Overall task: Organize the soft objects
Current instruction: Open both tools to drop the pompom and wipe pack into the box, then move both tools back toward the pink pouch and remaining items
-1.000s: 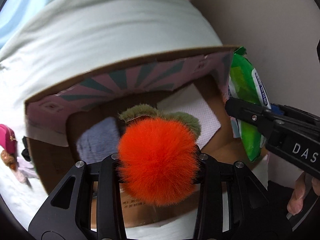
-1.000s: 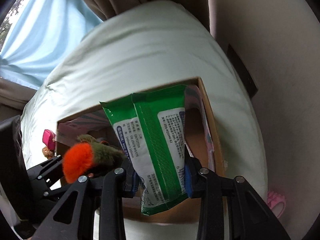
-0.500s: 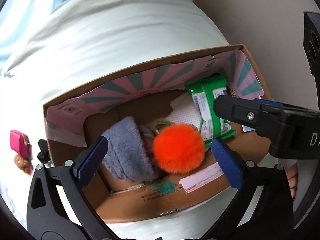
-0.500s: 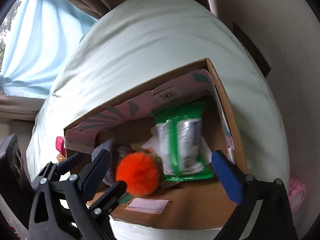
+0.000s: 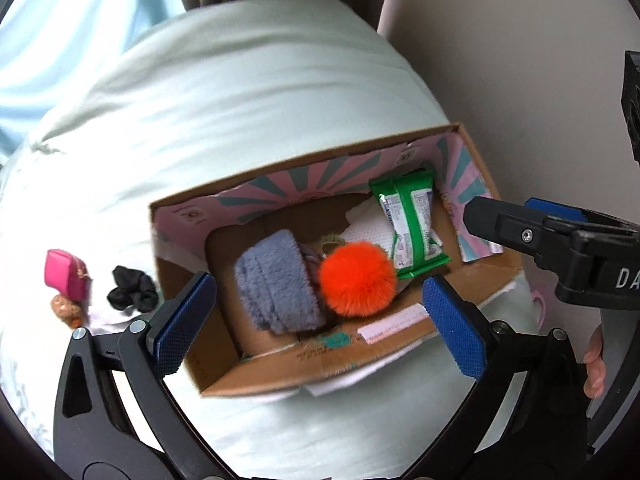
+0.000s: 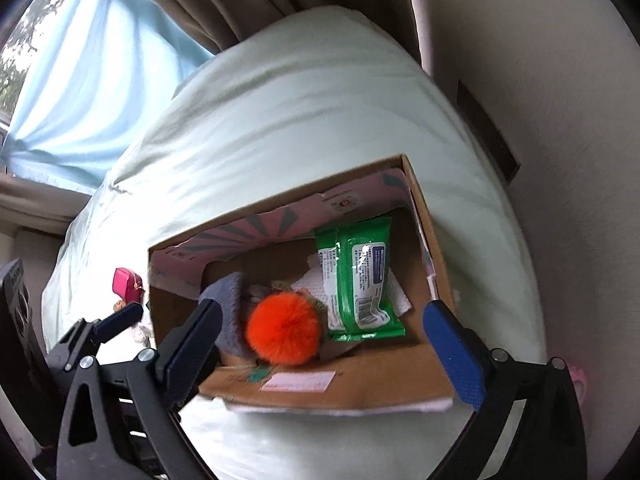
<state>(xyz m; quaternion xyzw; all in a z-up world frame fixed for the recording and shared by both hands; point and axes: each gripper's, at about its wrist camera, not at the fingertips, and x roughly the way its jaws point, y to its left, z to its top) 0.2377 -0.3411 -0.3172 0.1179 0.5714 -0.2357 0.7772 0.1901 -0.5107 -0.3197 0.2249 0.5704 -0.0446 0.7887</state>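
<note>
On the pale green bed (image 5: 248, 92), far left, lie a pink pouch (image 5: 64, 274) and a black scrunchie (image 5: 130, 290), outside the cardboard box (image 5: 332, 364). The left gripper (image 5: 316, 320) hangs above the box, fingers (image 5: 182, 322) spread wide with nothing between them. Inside the box, a grey fuzzy item (image 5: 276, 280) lies at the left, the orange pom-pom (image 5: 357, 279) touches its right side, and the green wipes pack (image 5: 408, 226) rests on white paper towards the right. The right gripper (image 6: 320, 334) also hangs over the box, fingers (image 6: 454, 354) spread, empty.
</note>
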